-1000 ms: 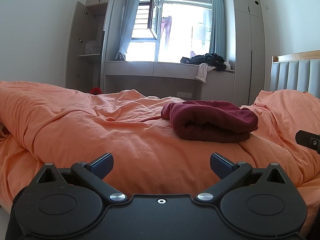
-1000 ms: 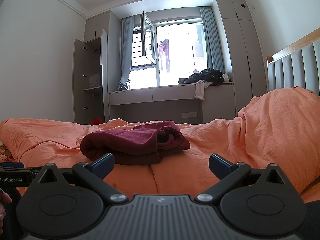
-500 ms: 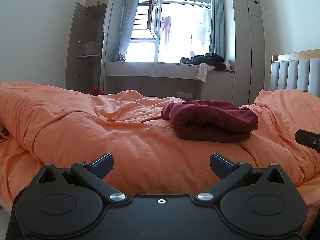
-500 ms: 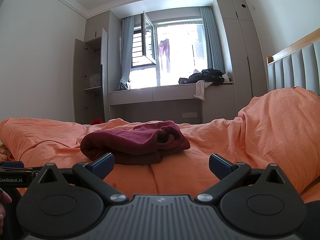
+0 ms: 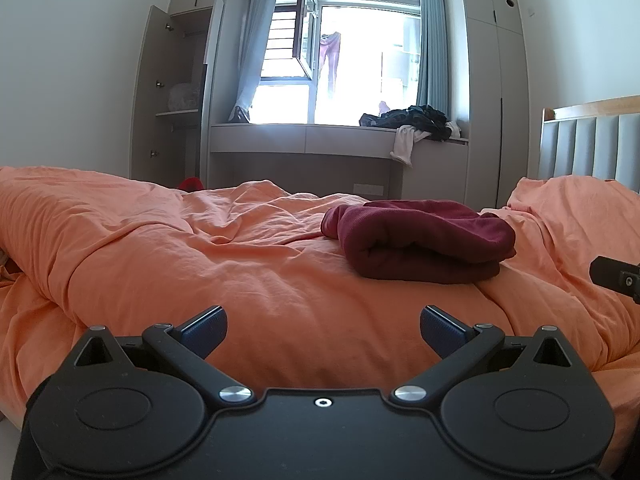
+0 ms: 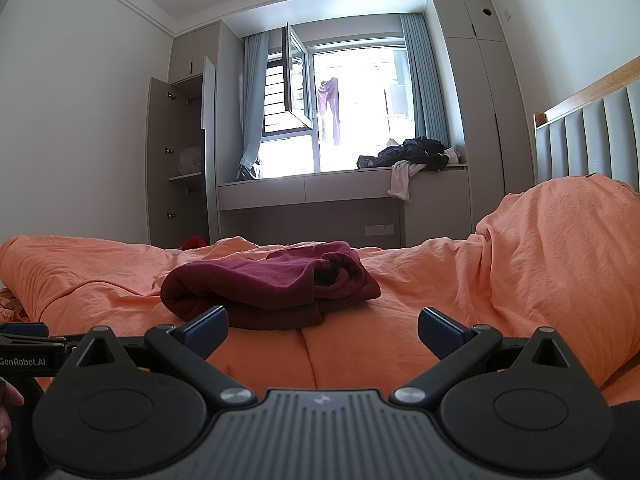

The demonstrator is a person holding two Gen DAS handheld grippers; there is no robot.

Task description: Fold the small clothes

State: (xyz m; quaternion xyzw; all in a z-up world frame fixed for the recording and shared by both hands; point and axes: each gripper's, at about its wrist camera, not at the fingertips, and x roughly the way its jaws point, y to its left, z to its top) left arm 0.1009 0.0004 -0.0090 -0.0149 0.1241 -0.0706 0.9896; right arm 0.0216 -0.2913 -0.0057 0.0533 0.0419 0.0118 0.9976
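A dark red garment (image 5: pixel 424 242) lies folded into a thick bundle on the orange duvet (image 5: pixel 224 264), ahead and to the right in the left wrist view. From the right wrist it is the same garment (image 6: pixel 272 286), just beyond the left fingertip. My left gripper (image 5: pixel 323 326) is open, nothing between its blue pads, well short of the bundle. My right gripper (image 6: pixel 322 326) is open too and holds nothing. A bit of the right gripper's body (image 5: pixel 616 278) shows at the right edge of the left wrist view.
The duvet rises in a hump (image 6: pixel 560 248) on the right by the padded headboard (image 6: pixel 588 136). Beyond the bed stand a window bench with a pile of dark clothes (image 6: pixel 412 154), an open wardrobe (image 6: pixel 180 160) and a small red item (image 5: pixel 191 184). A hand's fingertip (image 6: pixel 10 398) shows at the left.
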